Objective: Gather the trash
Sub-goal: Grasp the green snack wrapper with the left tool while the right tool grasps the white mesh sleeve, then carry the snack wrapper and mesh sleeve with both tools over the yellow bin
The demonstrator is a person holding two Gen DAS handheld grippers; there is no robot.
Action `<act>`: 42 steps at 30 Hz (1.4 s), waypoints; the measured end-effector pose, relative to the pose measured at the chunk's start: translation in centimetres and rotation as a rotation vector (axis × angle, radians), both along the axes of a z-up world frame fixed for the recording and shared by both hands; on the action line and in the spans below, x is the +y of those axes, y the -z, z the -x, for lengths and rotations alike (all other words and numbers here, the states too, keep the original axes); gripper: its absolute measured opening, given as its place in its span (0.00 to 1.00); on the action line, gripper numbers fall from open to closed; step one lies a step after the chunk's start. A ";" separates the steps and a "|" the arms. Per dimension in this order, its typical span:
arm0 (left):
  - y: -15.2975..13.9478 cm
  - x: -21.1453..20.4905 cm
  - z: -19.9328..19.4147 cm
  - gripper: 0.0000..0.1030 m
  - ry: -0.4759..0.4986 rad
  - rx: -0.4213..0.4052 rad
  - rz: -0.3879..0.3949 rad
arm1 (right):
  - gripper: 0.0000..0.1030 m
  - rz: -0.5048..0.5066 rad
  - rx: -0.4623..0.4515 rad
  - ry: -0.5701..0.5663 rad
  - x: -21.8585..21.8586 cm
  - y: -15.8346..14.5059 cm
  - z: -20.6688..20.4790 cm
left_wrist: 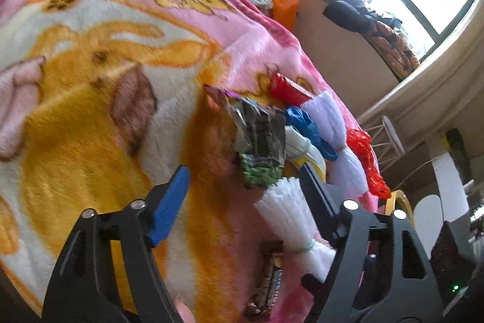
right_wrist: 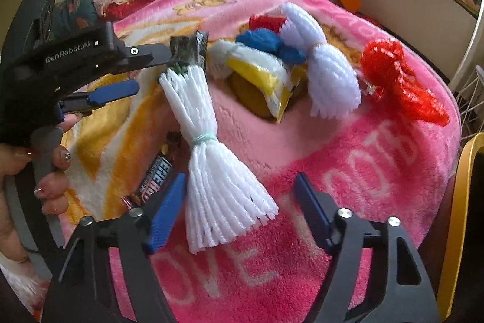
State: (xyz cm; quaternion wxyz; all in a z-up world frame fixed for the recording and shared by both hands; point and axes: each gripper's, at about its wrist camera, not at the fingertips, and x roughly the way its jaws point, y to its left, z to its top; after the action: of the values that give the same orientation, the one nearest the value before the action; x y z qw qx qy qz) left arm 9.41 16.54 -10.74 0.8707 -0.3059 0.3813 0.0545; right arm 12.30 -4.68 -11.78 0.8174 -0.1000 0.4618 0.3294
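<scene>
A bed carries everything, covered by a pink fleece blanket (right_wrist: 348,159) printed with yellow cartoon animals. The landmark is the white foam net sleeve (right_wrist: 211,159) tied at its middle. A dark snack bar wrapper (right_wrist: 154,177) lies just left of it. Beyond its far end rests a crumpled green-and-silver wrapper (left_wrist: 263,141). To its right lie a yellow-and-white packet (right_wrist: 266,77), a blue net (right_wrist: 269,44), a second white sleeve (right_wrist: 326,62), and farthest right a red net (right_wrist: 402,80).

A tied white foam net (right_wrist: 208,147) lies on the pink blanket (right_wrist: 348,159), a snack bar wrapper (right_wrist: 151,180) beside it, crumpled packets (right_wrist: 266,77) beyond.
</scene>
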 end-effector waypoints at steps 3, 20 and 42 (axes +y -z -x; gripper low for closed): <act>0.7 -0.4 -0.4 0.56 0.010 0.001 0.044 | 0.54 -0.005 0.010 0.008 -0.5 0.2 0.0; 0.5 -0.9 -0.9 0.17 0.003 0.027 0.094 | 0.24 -0.033 -0.014 0.016 -2.0 -0.8 0.7; -4.7 -4.9 0.1 0.02 0.122 -0.100 -0.044 | 0.17 -0.144 -0.095 0.147 -7.7 -4.3 1.0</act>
State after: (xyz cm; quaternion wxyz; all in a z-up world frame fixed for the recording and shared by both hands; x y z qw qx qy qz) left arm 9.27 11.61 -6.05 0.8968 -0.2654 0.3539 -0.0055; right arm 11.35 -12.33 -7.51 0.8655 -0.0223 0.4038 0.2956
